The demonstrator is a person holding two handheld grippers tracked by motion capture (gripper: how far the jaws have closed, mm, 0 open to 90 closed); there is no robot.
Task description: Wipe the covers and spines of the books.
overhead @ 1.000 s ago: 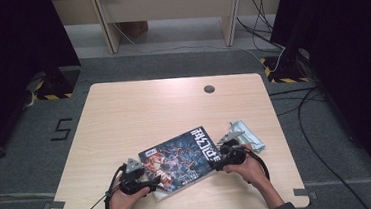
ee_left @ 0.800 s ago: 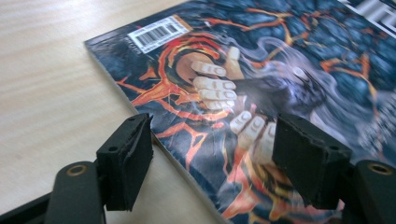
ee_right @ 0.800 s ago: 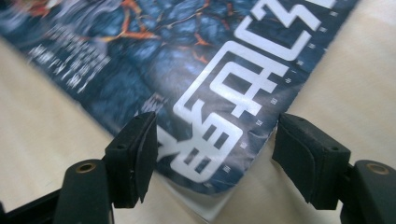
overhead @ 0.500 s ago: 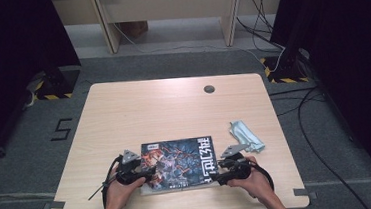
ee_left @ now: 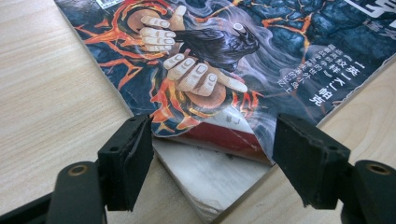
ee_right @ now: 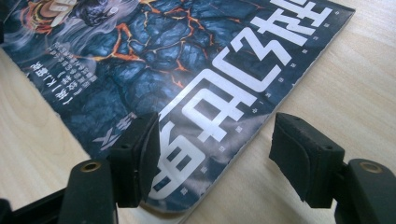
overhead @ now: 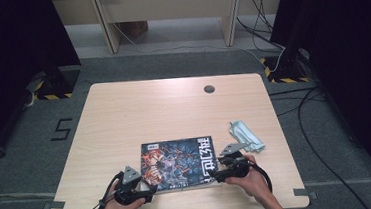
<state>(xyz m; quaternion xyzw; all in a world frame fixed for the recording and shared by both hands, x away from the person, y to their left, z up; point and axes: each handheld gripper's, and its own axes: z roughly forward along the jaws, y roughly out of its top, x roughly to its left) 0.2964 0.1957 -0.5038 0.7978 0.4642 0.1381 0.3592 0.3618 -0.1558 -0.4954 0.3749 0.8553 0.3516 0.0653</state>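
- Near the front edge of the pale wooden table [overhead: 124, 119], the high view shows a flat paperback book with a dark blue and orange illustrated cover [overhead: 178, 162]. The left gripper [overhead: 148, 192] sits at the book's near left corner and the right gripper [overhead: 216, 175] at its near right corner. A crumpled pale blue-green cloth [overhead: 246, 136] lies just right of the book.
- Left gripper view: the book's corner [ee_left: 215, 182] lies between the black jaws, its cover curled up off the white pages. The jaws stand apart, clear of the book.
- Right gripper view: the book's corner [ee_right: 196, 140] lies between the jaws, which have just been opening. The left pad [ee_right: 140, 154] overlaps the cover's edge; the right one stands clear.
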